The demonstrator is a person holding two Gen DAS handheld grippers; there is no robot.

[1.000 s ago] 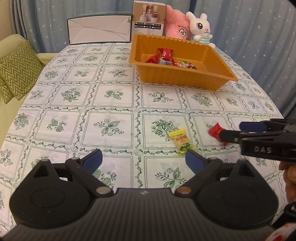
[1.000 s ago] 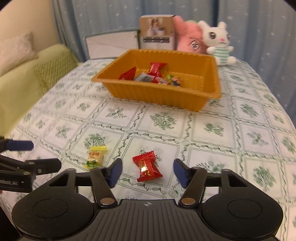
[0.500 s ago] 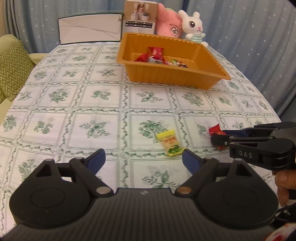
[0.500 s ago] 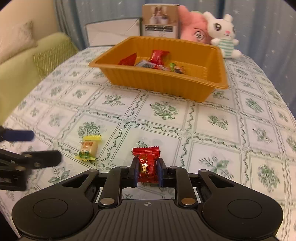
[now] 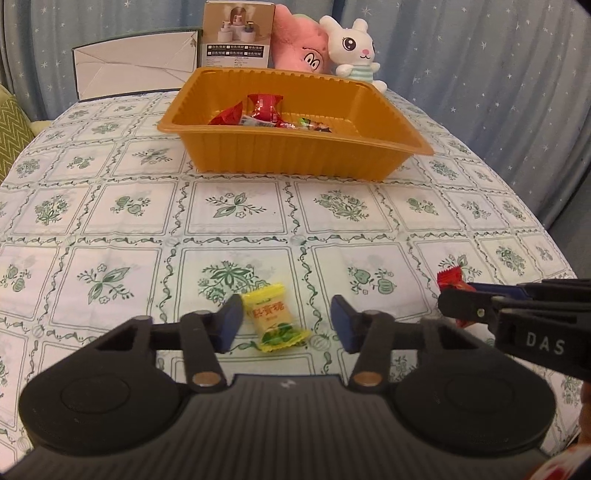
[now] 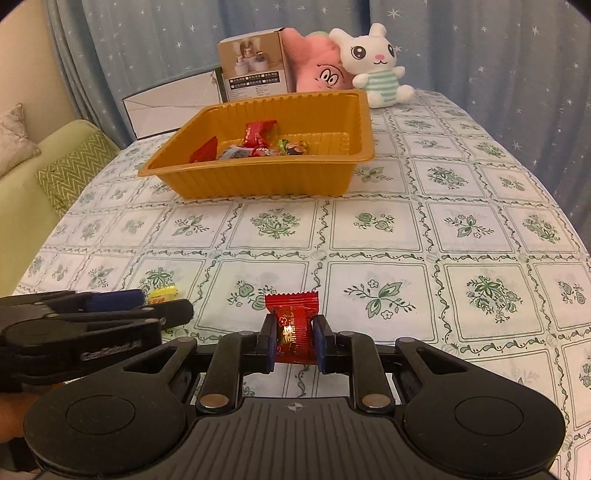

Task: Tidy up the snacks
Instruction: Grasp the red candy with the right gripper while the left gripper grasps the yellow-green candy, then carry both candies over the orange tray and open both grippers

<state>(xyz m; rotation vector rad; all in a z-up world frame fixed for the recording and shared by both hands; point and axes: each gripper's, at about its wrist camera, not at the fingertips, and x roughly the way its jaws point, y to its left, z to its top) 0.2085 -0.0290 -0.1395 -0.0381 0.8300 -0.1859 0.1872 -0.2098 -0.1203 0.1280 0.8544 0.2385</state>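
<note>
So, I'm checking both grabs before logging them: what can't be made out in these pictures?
- Yellow candy, right wrist view: mostly hidden behind the left gripper, whose jaws are closing.
- Red candy, left wrist view: mostly covered by the right gripper; the grip itself is unseen there.
- Small wrapped sweets in the orange tray: too small to identify.
- Print on the box: too small to read.

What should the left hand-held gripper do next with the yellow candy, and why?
Probably finish closing. The left hand-held gripper is closing with the yellow candy lying between its fingers, one pad beside the wrapper, the other apart. The right hand-held gripper already clamps the red candy; both can then go to the orange tray.
</note>
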